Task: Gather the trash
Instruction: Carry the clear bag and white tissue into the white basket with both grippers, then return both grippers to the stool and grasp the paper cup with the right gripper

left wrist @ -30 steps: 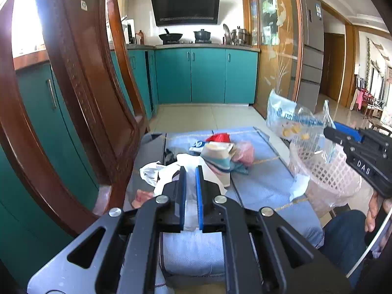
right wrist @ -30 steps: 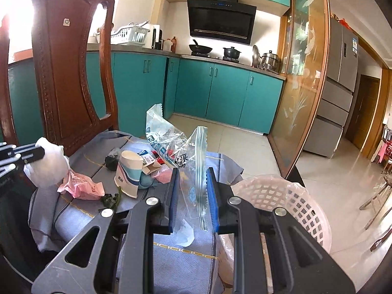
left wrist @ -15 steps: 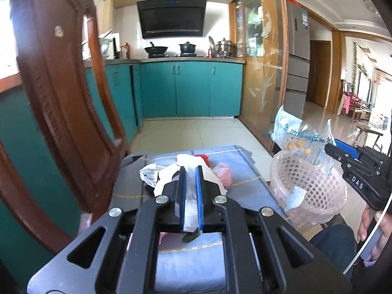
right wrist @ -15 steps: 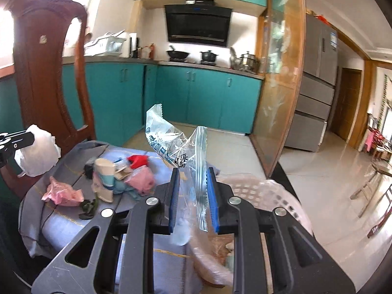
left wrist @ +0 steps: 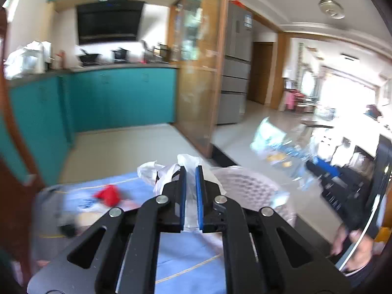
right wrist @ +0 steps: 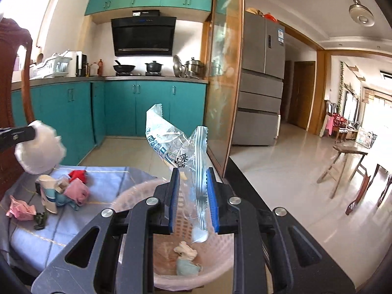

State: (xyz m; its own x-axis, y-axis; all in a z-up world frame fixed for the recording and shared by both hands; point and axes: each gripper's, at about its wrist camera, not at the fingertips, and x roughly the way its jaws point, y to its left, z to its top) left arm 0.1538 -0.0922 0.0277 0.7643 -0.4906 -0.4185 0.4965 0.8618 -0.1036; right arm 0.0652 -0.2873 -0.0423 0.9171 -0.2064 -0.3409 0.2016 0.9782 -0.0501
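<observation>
Two pieces of trash were in my tongs at once. On the left, my left gripper (left wrist: 190, 183) had its blue pads drawn narrow on a crumpled white plastic bag (left wrist: 169, 171), which bulged out ahead of the fingertips with no clear long axis (that view was badly blurred). Below it on the blue cloth (right wrist: 103, 176) lay a red scrap (right wrist: 78, 175), a pink wad (right wrist: 76, 192), a tipped paper cup (right wrist: 47, 196) and a pink wrapper (right wrist: 20, 209). Further right, my right gripper (right wrist: 192, 186) sat directly above the pink mesh basket (right wrist: 220, 252), its pads set wider, with a clear printed snack bag (right wrist: 176, 147) between them. I couldn't tell whether they pinched it. Its long axis ran roughly upright, torn top pointing up and away, lower tip hanging into the basket over a few scraps.
</observation>
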